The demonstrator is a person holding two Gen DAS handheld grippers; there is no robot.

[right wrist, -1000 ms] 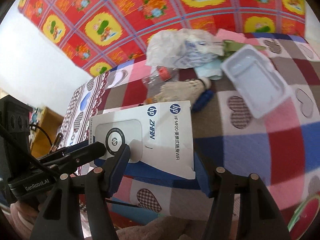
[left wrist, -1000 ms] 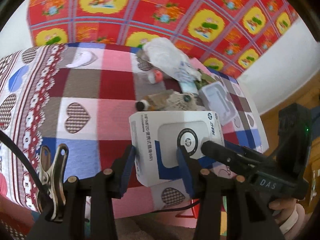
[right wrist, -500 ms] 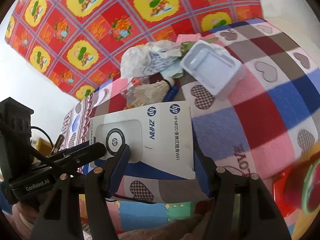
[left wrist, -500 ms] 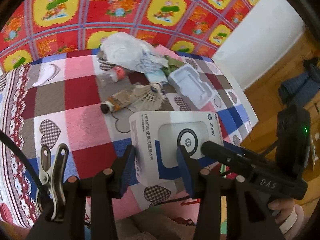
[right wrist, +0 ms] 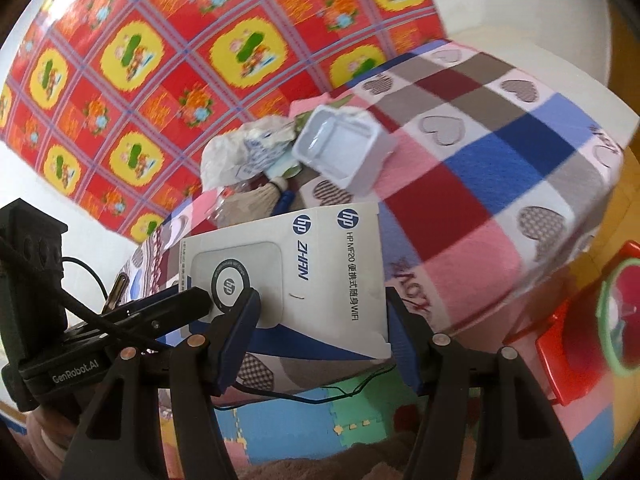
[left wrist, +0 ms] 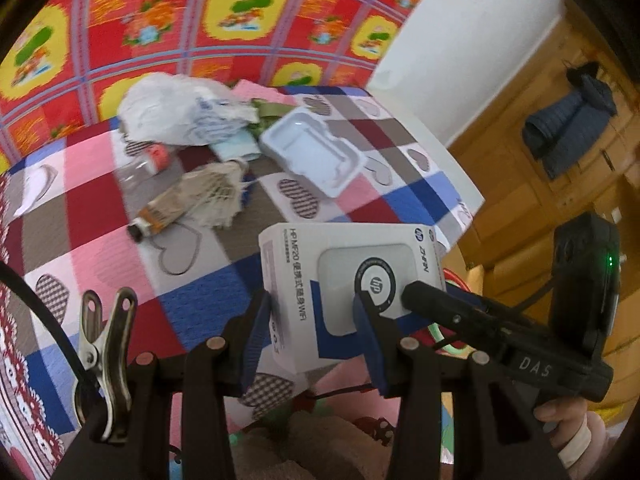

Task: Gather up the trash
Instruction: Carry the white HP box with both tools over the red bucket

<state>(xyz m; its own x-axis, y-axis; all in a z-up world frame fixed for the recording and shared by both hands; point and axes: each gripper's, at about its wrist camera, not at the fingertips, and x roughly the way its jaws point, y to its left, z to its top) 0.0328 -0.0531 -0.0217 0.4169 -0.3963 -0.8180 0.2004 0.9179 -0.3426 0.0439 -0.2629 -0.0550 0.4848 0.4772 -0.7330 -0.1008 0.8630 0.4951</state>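
Observation:
A white HP box (left wrist: 348, 280) with blue trim hangs past the table's edge, held from both sides. My left gripper (left wrist: 312, 332) is shut on its left end, blue pads pressing the side and the printed top. My right gripper (right wrist: 320, 332) is shut on the other end (right wrist: 288, 272). Left on the checked tablecloth (left wrist: 100, 184) are a crumpled white bag (left wrist: 172, 116), a white plastic tray (left wrist: 316, 152), a shuttlecock (left wrist: 216, 196), a squeezed tube (left wrist: 160, 216) and a red-capped bottle (left wrist: 152, 160). A red bin with a green rim (right wrist: 616, 316) stands on the floor at the right.
Behind the table hangs a red and yellow patterned cloth (left wrist: 240, 20). Wooden cabinets (left wrist: 560, 208) with a dark garment (left wrist: 568, 128) stand to the right. Coloured foam mats (right wrist: 300, 420) cover the floor under the box, and a thin black cable (right wrist: 320, 396) runs across them.
Both grippers have carried the box to the right, from over the tablecloth to beyond its edge, rolling as they went. The red bin has come into the right wrist view.

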